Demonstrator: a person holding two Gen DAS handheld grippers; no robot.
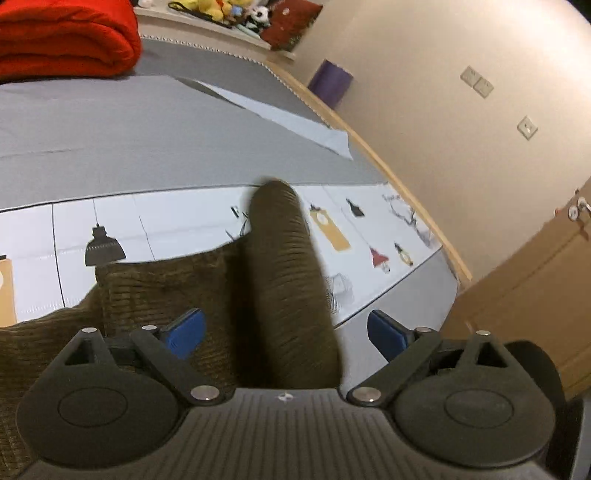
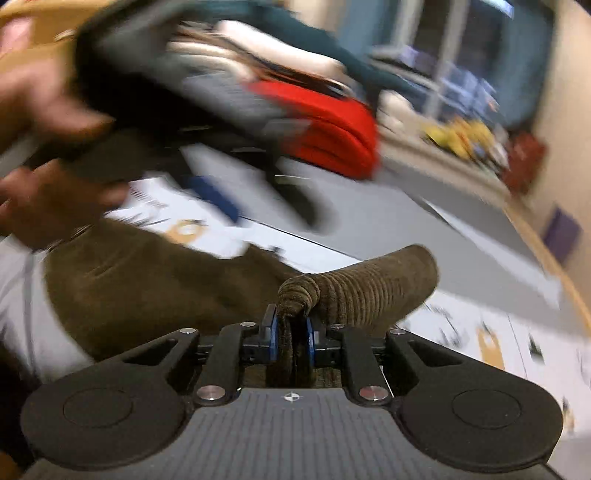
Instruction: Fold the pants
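Olive-brown corduroy pants (image 1: 280, 280) lie on a white printed sheet (image 1: 166, 218) over a grey bed. In the left wrist view one raised fold of a leg runs forward between my wide-apart blue pads (image 1: 184, 332); my left gripper (image 1: 286, 332) is open and the pads do not touch the cloth. In the right wrist view my right gripper (image 2: 291, 328) is shut on a bunched edge of the pants (image 2: 354, 291), lifted off the sheet. The left gripper (image 2: 214, 192) shows blurred above the pants there, held by a person's hand (image 2: 48, 199).
A folded red blanket (image 1: 66, 37) lies at the bed's far end, with soft toys (image 1: 221, 11) on a ledge behind. A wooden bed rail (image 1: 388, 162), a purple object (image 1: 330, 83), the wall and a wooden door (image 1: 535, 266) stand to the right.
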